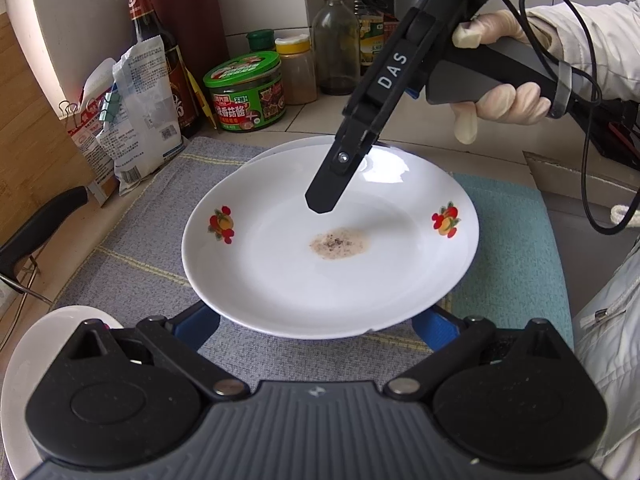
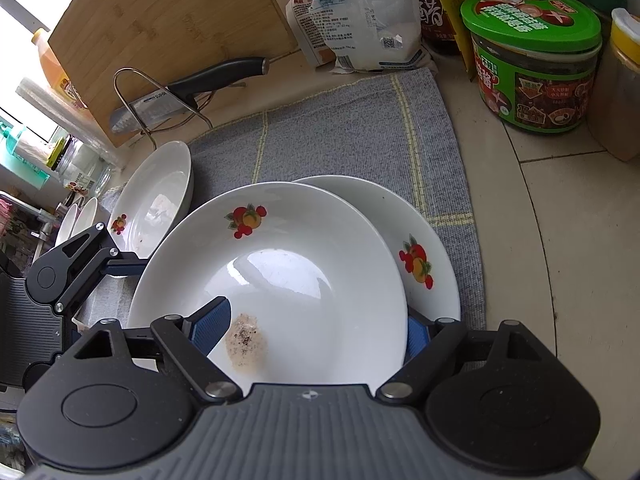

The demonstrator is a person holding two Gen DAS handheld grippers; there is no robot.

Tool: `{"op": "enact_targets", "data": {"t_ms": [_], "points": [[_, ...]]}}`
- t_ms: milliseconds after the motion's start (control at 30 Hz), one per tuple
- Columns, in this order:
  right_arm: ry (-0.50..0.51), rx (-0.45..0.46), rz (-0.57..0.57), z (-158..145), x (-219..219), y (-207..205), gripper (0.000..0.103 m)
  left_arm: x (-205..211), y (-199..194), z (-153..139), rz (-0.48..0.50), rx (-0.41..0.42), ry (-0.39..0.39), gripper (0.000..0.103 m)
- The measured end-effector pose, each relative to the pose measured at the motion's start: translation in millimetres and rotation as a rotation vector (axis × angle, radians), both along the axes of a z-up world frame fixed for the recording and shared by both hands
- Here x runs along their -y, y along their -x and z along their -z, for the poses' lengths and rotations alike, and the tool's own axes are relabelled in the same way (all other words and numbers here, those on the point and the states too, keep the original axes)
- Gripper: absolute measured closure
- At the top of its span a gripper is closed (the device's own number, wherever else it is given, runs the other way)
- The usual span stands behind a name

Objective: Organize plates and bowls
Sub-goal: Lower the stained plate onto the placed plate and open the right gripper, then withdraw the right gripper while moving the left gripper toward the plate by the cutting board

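Plates with a fruit pattern are laid out on a grey cloth (image 2: 360, 128) spread over the counter (image 2: 560, 220). One soiled plate (image 2: 288, 280), marked by a brownish smear near its middle, is set on top of a second plate (image 2: 432, 240), slightly off-centre so that the lower rim shows beyond it. A third plate (image 2: 160, 196) is seen apart to the side, just beside the stack and not yet joined to it. More white dishes stand in a rack (image 2: 76, 216) farther off, though they are too small to be made out well.

The right gripper (image 2: 316, 320) is held with its jaws spread, one finger over the inside of the top plate and the other outside the rim; nothing is clamped. The left gripper (image 1: 320, 320) is likewise spread wide, its blue pads at either side of the near rim, and whether the plate is touched cannot be told.

Stacking is judged to be partly done: two plates are together, the third is left to be added, and the top plate may need to be centred.
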State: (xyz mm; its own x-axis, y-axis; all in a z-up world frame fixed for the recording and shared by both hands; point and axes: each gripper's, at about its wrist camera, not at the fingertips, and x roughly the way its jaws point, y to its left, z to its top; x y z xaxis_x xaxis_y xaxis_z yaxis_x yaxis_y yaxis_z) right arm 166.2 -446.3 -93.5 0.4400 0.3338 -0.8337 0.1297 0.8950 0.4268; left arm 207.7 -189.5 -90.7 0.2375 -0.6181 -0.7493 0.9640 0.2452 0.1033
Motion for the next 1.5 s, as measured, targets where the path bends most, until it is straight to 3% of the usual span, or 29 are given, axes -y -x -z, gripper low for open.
{"op": "enact_targets", "data": {"t_ms": [833, 1500], "points": [[-0.044, 0.01, 0.065, -13, 15, 28, 0.012, -2, 2, -2, 0.002, 0.029, -0.016, 0.002], [0.057, 0.022, 0.133, -29, -2, 46, 0.011, -36, 26, -14, -0.032, 0.049, 0.026, 0.001]]}}
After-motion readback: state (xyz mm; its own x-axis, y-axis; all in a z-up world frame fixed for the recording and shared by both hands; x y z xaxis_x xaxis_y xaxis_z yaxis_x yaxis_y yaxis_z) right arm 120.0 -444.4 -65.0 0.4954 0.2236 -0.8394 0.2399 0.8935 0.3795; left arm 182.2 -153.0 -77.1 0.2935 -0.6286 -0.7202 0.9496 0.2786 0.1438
